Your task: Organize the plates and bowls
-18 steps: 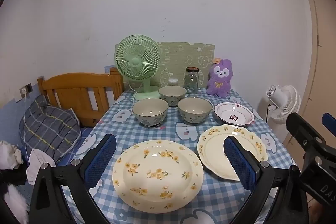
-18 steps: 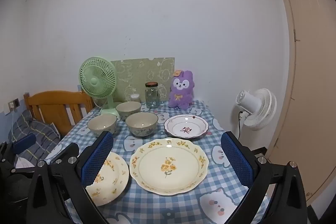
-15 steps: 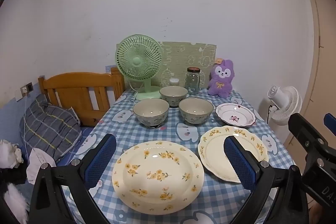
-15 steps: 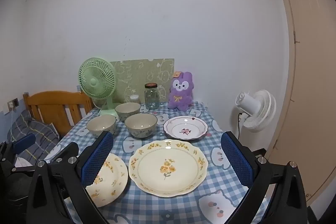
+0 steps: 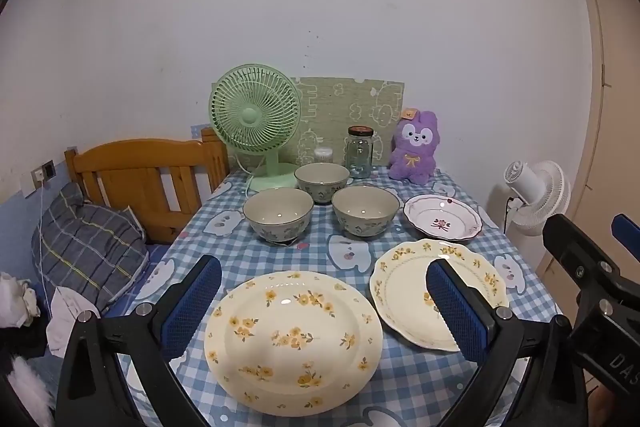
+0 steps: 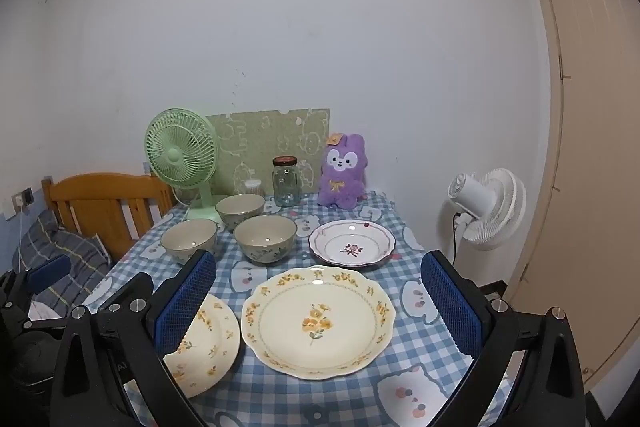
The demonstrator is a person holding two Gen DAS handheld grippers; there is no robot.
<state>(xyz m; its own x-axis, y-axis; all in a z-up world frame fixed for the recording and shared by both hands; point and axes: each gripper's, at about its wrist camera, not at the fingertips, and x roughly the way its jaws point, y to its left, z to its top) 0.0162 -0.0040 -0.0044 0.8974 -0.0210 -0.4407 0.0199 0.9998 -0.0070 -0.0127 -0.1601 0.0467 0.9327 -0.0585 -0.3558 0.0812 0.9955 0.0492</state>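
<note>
Three bowls sit mid-frame on the checked tablecloth, pink-flower plate to their right. Two yellow-flower plates lie lower: big one bottom centre, scalloped one beside it. Left gripper and right gripper both spread wide, holding nothing, above the plates. Green fan upper centre.

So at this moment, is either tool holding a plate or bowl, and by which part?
Nothing is held. The left tool and right tool are both open, hanging above the plates without touching them.
</note>
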